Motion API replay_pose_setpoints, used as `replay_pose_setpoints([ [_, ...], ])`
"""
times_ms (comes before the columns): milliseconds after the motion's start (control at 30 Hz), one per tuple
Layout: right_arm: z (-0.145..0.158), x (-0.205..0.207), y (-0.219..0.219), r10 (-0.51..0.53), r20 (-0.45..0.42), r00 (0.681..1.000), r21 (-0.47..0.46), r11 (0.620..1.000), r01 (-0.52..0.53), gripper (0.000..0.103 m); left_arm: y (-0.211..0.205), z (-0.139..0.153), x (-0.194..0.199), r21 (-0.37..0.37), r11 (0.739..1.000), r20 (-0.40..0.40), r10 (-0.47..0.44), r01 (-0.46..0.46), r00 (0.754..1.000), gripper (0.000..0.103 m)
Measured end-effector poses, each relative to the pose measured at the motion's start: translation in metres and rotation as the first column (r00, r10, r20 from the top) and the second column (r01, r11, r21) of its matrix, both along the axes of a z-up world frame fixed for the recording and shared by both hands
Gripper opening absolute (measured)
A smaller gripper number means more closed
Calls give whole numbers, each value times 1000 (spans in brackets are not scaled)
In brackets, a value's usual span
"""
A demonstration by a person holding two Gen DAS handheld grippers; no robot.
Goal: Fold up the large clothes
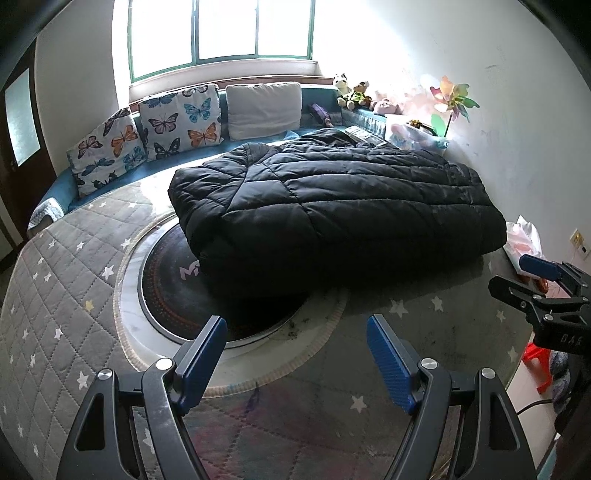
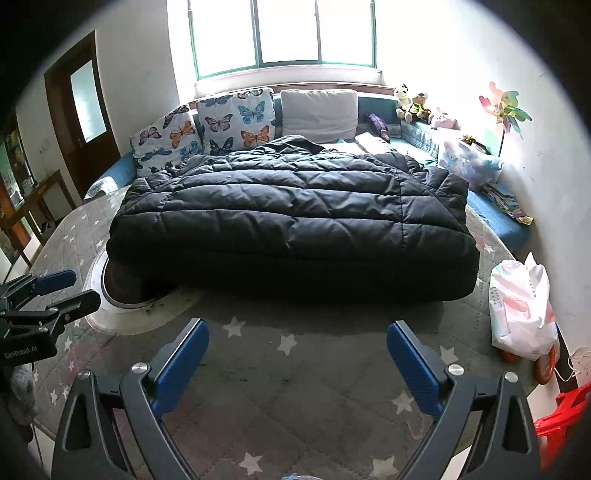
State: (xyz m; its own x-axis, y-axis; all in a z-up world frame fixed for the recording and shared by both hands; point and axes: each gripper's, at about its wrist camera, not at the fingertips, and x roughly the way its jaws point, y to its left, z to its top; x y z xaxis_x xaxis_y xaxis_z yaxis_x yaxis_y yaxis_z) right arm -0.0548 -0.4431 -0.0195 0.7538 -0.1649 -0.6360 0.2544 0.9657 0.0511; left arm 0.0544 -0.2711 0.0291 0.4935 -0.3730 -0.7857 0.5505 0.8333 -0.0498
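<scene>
Left wrist view, read from left to right: a dark door point(image 1: 18, 122) sits at the far left edge, then two butterfly-print cushions point(image 1: 147, 129) and a plain grey cushion point(image 1: 264, 105) lean against the bench under the window point(image 1: 221, 33). In front of them a grey quilted mat with white stars point(image 1: 55, 277) covers the surface, and a round dark disc with a pale ring point(image 1: 177, 295) shows through it. The black puffer coat point(image 1: 332, 206) lies folded into a thick block in the middle of the mat, its near left corner overlapping the disc. The left gripper point(image 1: 295, 354) hovers low over the mat in front of the coat, its blue pads spread wide with nothing between them. Further right, stuffed toys point(image 1: 354, 92) and a paper pinwheel point(image 1: 452, 98) stand along the sill, and the right gripper point(image 1: 532, 280) enters at the right edge.

Right wrist view gives the same order: the left gripper point(image 2: 55, 288) at the left edge, the coat point(image 2: 295, 221) across the centre, the right gripper point(image 2: 297, 354) below it, jaws wide and empty (clear of the fabric), then a white plastic bag point(image 2: 521, 306) and a red stool point(image 2: 565, 417) at the right.
</scene>
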Motion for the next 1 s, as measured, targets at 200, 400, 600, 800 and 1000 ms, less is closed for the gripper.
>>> replay_pose_setpoints([
  [200, 0, 0, -1, -1, -1, 1000, 0, 1000, 1, 103, 0, -2, 1, 5, 1000, -2, 0, 0, 1000, 83],
  [400, 0, 1, -1, 1, -2, 1000, 2, 1000, -1, 103, 0, -3, 1, 5, 1000, -5, -2, 2, 1000, 83],
  [600, -1, 2, -1, 2, -5, 1000, 1, 1000, -2, 103, 1, -6, 1, 5, 1000, -11, -3, 3, 1000, 83],
  [800, -2, 3, 0, 7, -7, 1000, 2, 1000, -7, 103, 2, -10, 1, 9, 1000, -18, -1, 1, 1000, 83],
  [1000, -4, 5, 0, 10, -10, 1000, 3, 1000, -10, 103, 2, -11, 1, 9, 1000, -18, -1, 1, 1000, 83],
])
